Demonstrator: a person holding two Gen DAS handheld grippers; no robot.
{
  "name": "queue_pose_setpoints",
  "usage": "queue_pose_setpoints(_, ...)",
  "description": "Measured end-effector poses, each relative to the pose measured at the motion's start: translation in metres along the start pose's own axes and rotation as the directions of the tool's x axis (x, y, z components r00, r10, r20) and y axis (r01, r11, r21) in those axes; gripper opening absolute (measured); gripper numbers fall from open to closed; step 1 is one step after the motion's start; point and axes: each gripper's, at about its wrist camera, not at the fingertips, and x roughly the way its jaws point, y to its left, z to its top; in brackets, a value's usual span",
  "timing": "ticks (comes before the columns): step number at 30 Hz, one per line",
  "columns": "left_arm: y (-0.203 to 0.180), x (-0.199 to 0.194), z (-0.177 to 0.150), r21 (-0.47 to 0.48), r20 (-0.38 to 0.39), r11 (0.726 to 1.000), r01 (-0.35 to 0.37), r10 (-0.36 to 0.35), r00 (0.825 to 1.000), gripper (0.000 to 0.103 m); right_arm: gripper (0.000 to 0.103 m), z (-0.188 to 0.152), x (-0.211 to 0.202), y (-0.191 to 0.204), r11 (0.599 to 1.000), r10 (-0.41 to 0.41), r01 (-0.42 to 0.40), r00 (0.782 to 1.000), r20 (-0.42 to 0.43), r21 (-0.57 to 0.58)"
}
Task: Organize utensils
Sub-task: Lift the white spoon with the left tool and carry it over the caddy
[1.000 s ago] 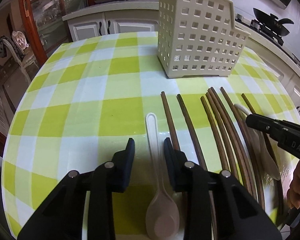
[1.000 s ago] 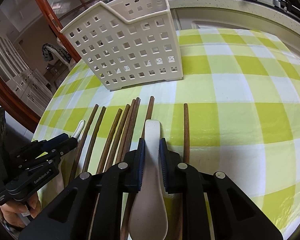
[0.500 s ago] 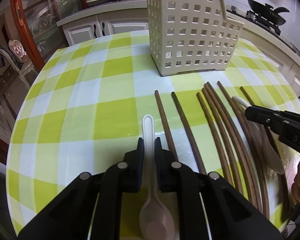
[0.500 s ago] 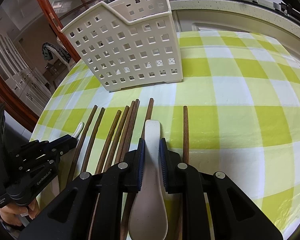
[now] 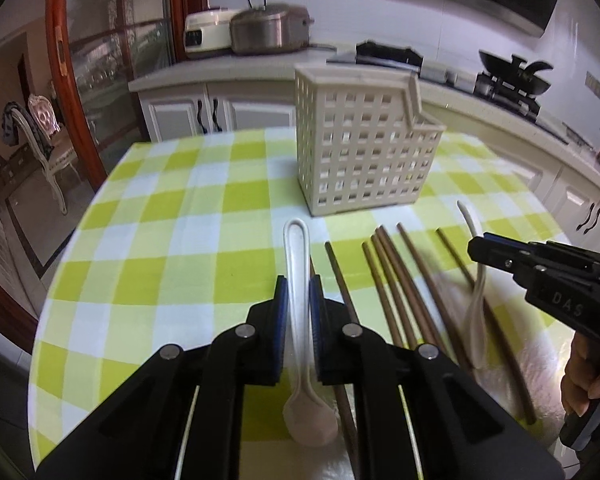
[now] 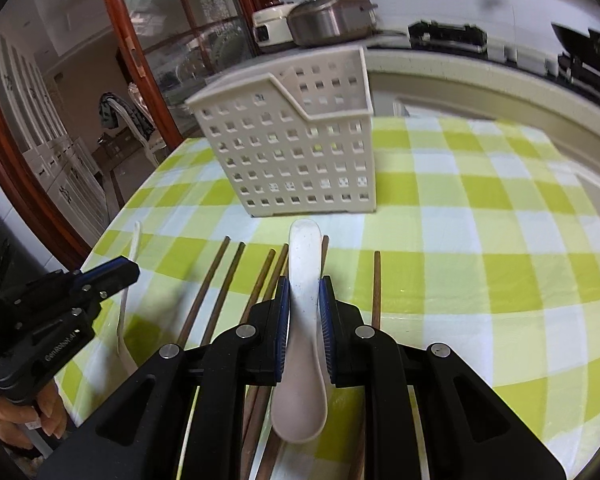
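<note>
A white counter (image 5: 260,64) with grey-panelled cabinets (image 5: 220,114) lines the rear wall. Two cookers (image 5: 256,30) occupy it. A red-framed glass door (image 5: 112,52) stands left; a chair (image 5: 40,136) beyond.

Two spoons in all: a slim white spoon (image 5: 296,264) and a broad white spoon (image 6: 305,264). Two grippers too, the left gripper (image 5: 298,292) and the right gripper (image 6: 304,296), one spoon to each. One pale slotted basket (image 5: 360,152) stands on the checked surface (image 5: 180,240). Of the brown chopsticks (image 5: 392,280) I count seven from the left side, one of them half hidden behind the slim spoon. The blur and the grippers may hide another. On the far counter there are two cookers, a steel cooker (image 5: 270,30) and a white cooker (image 5: 206,32). Through the doorway stands one chair (image 5: 44,128).
</note>
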Motion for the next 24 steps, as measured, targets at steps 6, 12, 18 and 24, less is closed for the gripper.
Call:
queue_pose_setpoints(6,-0.002,-0.029,-0.009,-0.001,0.071,1.0,0.003,-0.003,0.997,0.011,0.017,-0.005,-0.02,0.006,0.999,-0.023,0.024,0.999,0.038,-0.028)
queue_pose_setpoints(12,-0.009,-0.046,-0.016,0.002,0.119,1.0,-0.005,0.005,0.993,0.011,0.017,-0.013,-0.036,0.012,0.998,-0.037,0.04,0.997,0.065,-0.053)
queue_pose_setpoints(18,-0.014,-0.057,-0.013,0.018,0.151,1.0,-0.015,0.012,0.988,0.011,0.017,-0.013,-0.043,0.013,0.997,-0.04,0.045,0.996,0.084,-0.065)
queue_pose_setpoints(24,-0.018,-0.069,0.013,0.041,0.192,0.999,-0.008,-0.001,0.981,0.011,0.017,0.011,-0.05,0.013,0.994,-0.052,0.064,0.989,0.137,-0.088)
